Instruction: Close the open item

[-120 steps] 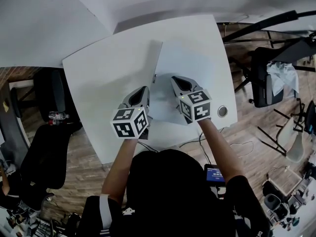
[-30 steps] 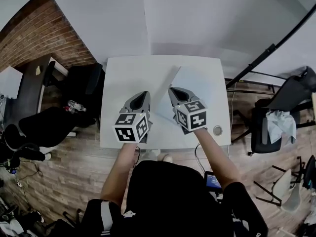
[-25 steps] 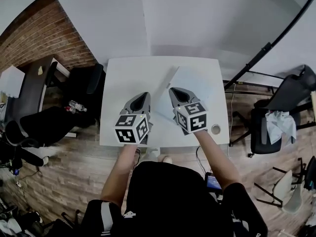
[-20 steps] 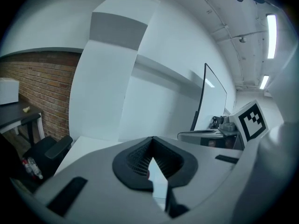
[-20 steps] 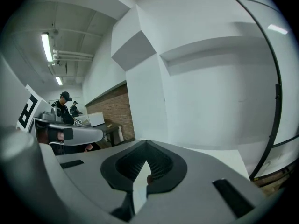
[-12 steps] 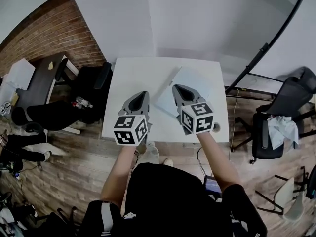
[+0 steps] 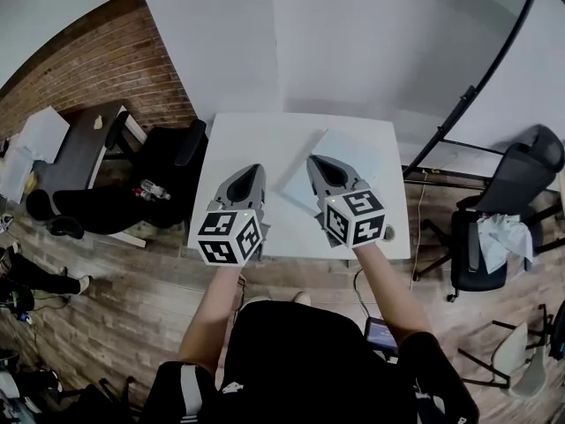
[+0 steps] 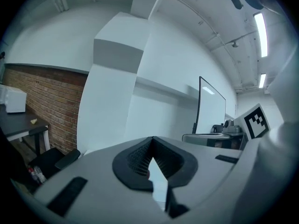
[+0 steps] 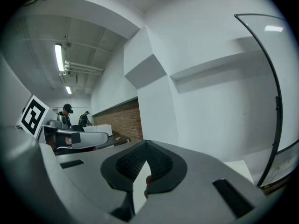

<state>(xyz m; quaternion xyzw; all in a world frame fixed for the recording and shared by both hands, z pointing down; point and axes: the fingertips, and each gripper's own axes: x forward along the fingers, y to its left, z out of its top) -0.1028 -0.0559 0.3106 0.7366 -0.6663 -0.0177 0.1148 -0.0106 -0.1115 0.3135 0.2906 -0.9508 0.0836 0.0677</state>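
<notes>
A thin pale-blue flat item lies on the white table, right of middle. A straight diagonal edge marks its left side. From this height I cannot tell whether it lies open or closed. My left gripper hovers over the table's near part, left of the item, with its jaws together and nothing between them. My right gripper hangs over the item's near corner, jaws also together and empty. The left gripper and the right gripper both point at the walls, so neither gripper view shows the item.
A round grommet sits in the table's near right corner. Black office chairs stand at the left and at the right. A dark desk runs along the brick wall. People stand far off.
The head camera has drawn back and risen, so the table looks smaller and more floor shows. Both grippers keep the same pose and stay shut.
</notes>
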